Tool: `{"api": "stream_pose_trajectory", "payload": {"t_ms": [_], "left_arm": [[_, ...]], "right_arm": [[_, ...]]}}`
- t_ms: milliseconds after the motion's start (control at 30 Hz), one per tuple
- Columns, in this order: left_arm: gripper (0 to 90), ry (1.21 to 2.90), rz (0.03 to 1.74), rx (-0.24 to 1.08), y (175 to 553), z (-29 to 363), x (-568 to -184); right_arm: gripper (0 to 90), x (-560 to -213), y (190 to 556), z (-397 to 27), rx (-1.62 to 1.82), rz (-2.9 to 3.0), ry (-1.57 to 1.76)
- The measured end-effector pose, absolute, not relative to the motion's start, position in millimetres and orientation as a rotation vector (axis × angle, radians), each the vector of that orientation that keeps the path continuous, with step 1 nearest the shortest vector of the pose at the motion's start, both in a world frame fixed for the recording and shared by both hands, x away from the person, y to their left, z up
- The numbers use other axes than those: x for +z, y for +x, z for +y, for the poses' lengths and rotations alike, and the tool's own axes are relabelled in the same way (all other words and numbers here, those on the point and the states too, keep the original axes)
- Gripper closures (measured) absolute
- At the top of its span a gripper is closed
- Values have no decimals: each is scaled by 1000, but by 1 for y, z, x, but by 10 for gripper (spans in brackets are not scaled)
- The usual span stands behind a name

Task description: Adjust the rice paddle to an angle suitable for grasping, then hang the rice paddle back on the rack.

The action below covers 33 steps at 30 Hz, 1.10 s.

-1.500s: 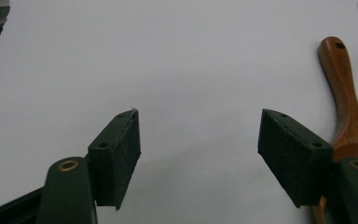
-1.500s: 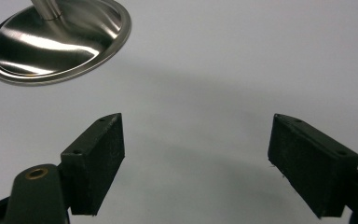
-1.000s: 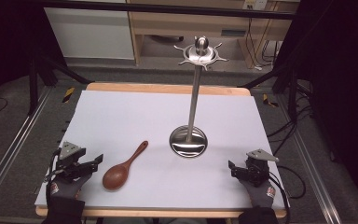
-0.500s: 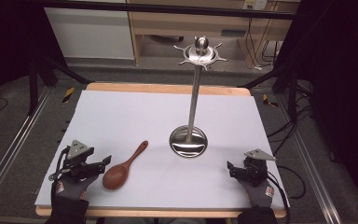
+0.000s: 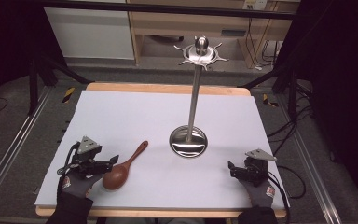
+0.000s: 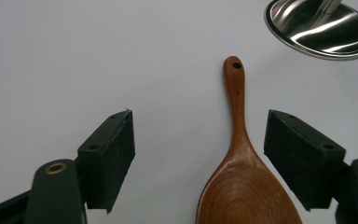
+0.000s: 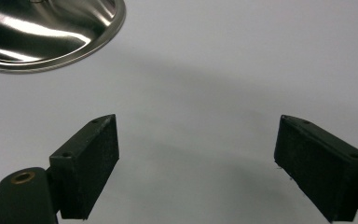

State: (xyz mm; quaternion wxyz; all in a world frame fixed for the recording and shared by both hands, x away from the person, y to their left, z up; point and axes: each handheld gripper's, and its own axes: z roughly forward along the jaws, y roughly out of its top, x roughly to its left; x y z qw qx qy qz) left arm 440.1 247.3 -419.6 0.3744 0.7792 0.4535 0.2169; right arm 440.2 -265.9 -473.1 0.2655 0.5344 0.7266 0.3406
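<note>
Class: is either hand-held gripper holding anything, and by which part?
Nothing is held. The left hand-held gripper stands open around the wooden spoon, untouched; the right hand-held gripper is open over bare table.

I see a white surface (image 5: 121,116) carrying a wooden spoon (image 5: 121,170) just beside my left gripper (image 5: 109,163) and a steel stand (image 5: 189,140) beyond it.

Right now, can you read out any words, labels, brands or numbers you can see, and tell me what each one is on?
Wooden spoon: a faint mark stamped on its handle, too small to read.
Glove on the right hand: a round red and white logo patch, too blurred to read.
Glove on the left hand: the same kind of patch, unreadable.
No other text.
</note>
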Motion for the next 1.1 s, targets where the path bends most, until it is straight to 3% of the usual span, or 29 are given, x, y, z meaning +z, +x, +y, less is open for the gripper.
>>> {"api": "stream_pose_trajectory", "payload": {"t_ms": [467, 1100], "left_arm": [[240, 2019, 1092, 560, 446, 230, -404], [267, 2188, 1026, 535, 463, 197, -389]], "right_arm": [[136, -472, 439, -267, 930, 1956, 1463], [136, -472, 439, -269, 929, 1960, 1460]]}}
